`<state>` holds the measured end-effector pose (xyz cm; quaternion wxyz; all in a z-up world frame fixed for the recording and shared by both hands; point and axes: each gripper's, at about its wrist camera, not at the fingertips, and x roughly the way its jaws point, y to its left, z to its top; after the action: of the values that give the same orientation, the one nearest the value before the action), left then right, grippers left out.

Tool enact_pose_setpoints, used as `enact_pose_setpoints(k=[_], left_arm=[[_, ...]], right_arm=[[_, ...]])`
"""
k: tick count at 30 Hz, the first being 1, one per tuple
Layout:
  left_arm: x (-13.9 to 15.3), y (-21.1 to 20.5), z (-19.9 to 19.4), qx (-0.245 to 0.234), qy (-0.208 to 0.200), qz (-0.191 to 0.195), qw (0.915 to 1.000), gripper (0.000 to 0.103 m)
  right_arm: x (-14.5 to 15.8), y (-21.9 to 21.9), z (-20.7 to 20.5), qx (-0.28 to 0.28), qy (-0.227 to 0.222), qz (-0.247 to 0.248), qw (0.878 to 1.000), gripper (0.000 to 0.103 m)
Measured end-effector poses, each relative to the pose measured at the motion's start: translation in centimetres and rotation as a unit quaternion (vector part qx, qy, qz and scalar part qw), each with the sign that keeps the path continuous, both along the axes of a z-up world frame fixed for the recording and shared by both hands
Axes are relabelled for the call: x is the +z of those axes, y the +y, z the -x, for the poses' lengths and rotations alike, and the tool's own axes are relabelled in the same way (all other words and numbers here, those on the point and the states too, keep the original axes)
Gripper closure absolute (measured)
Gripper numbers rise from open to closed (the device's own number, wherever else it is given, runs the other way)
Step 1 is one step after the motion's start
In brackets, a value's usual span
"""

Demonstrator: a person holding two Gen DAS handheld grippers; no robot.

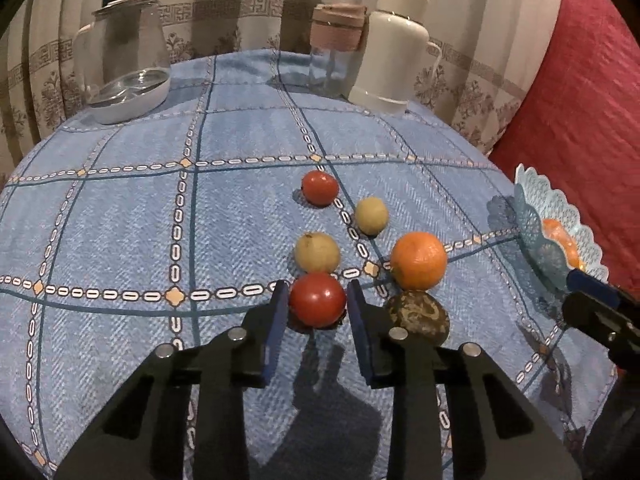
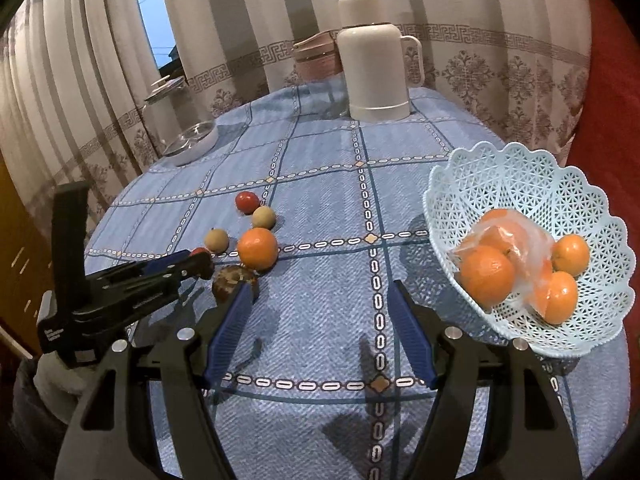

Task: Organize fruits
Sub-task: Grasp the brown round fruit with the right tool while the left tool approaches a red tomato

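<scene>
Oranges [image 2: 520,268] already lie in the basket [image 2: 532,184] at the right; six fruits remain on the cloth [image 1: 120,220]; the left gripper [image 1: 318,300] pinches the near tomato [image 1: 317,299], not yet lifted; the right gripper [image 2: 320,320] hovers spread and empty.

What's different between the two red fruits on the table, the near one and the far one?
The near red fruit sits between the left gripper pads, gripped; the far red fruit lies free on the blue cloth. The near one touches a pale yellow fruit behind it; the far one stands apart from its neighbours. The near one looks bigger, though that may only be closeness. Both are round, smooth and glossy red.
</scene>
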<state>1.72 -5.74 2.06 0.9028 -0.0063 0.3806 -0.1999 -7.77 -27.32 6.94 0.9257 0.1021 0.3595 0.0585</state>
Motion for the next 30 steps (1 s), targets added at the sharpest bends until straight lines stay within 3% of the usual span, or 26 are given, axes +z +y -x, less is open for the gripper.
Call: enact_pose_setpoints(k=[6,12,25,30], left_arm=[[0.9,1.6,0.5,0.031,-0.016,0.015,0.9993,0.072],[1.7,2.8,1.3,0.052,-0.042,0.013,0.9977,0.073],[1.3,4.4,0.9,0.069,-0.026,0.028,0.9969,0.072],[1.1,5.1,0.6,0.082,-0.019,0.035,0.9959,0.072]], right_arm=[[-0.4,0.7,-0.9,0.007,0.014,-0.026,1.000,0.031],[-0.5,2.6,-1.7,0.023,0.020,-0.022,0.999,0.031],[-2.6,6.9,-5.6,0.074,0.068,-0.025,0.995,0.031],[-3.6,7.9,-7.0,0.075,0.085,-0.009,0.994,0.040]])
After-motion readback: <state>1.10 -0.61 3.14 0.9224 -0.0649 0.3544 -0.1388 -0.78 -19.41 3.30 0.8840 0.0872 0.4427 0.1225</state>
